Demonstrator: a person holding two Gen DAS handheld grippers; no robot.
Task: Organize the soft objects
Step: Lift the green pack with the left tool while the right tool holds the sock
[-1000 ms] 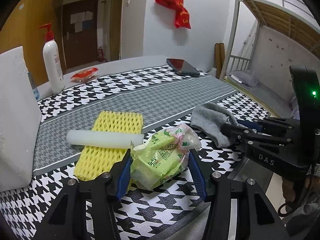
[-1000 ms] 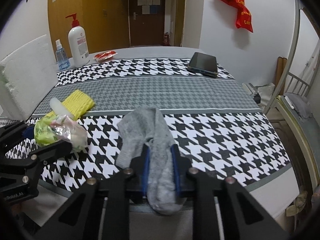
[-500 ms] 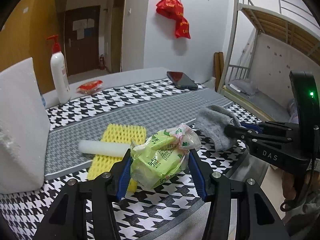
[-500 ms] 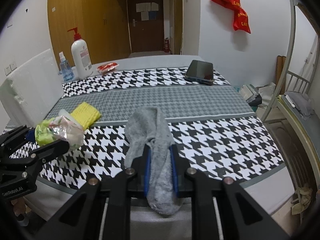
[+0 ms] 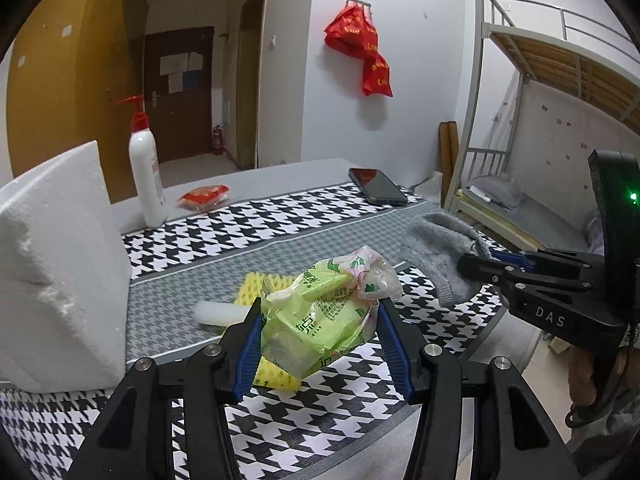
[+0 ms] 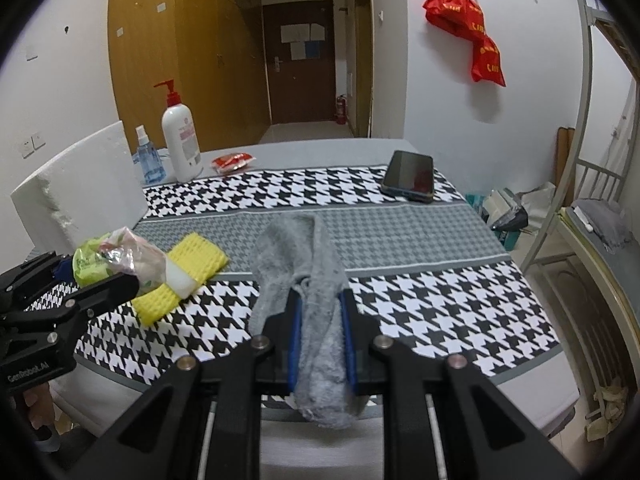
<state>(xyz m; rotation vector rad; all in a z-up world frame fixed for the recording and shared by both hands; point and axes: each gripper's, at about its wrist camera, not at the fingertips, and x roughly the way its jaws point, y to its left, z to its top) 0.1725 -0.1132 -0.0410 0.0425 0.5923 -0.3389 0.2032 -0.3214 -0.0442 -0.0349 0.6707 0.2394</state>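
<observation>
while both hand-held grippers hang above the near edge of a table covered in a black-and-white houndstooth cloth with a grey band, each one carries a soft item clear of the surface. the left gripper is closed on a green tissue pack, its blue pads pressing the pack's two sides. the pack is a crinkled plastic wrapper, bright lime green with printed characters and a pale floral patch, and its clear twisted end sticks up and to the right. in the right wrist view the same pack shows at the far left, held by the left gripper.

the right gripper is clamped narrowly on a grey sock. the sock is fuzzy, light grey and limp; one end droops below the jaws toward the camera, the other lies forward over the fingers. in the left wrist view the sock hangs from the right gripper at the right.

on the table behind the pack lie a yellow foam net and a white foam tube across it. a white foam block stands at the left edge. farther back are a pump bottle, a small blue spray bottle, a red packet and a dark phone.
</observation>
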